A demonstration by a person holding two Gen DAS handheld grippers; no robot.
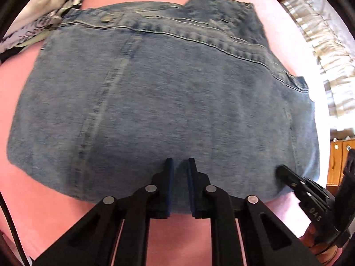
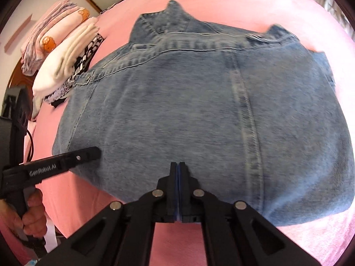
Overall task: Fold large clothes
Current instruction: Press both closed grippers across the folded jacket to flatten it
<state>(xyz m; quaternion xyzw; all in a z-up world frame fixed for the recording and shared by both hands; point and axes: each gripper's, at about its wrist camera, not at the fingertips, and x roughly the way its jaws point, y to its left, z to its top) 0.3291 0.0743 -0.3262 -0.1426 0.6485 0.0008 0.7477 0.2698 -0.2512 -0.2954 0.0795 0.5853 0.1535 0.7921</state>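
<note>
both claws are down on the near edge of the denim jacket [image 1: 159, 84], which lies on the pink bed sheet [image 1: 26, 177] and stretches away ahead of the tips. left gripper [image 1: 179, 166]: fingers almost together with a thin gap, and denim sits in that gap, so we read it as pinching the fold edge. right gripper [image 2: 178, 168]: pads pressed flat together w/ cloth right at the tips, but tbh we can't tell how much fabric is actually caught vs just sitting under them. in the right cam the left gripper pokes in from the left, just beside our tips.

what could go wrong imo:
- denim's thick and layered here, so a pinch might only have the top layer. lift and the lower layers stay put, fold comes out lopsided.
- if the right one only has a sliver it'll slip out mid-lift.
- both grips sit close together on one edge, so the outer corners will prob sag and drag on the sheet.
- further out to the left is a stack of folded clothes [image 2: 66, 51], touching the jacket's far corner. swing wide and we knock it.
</note>
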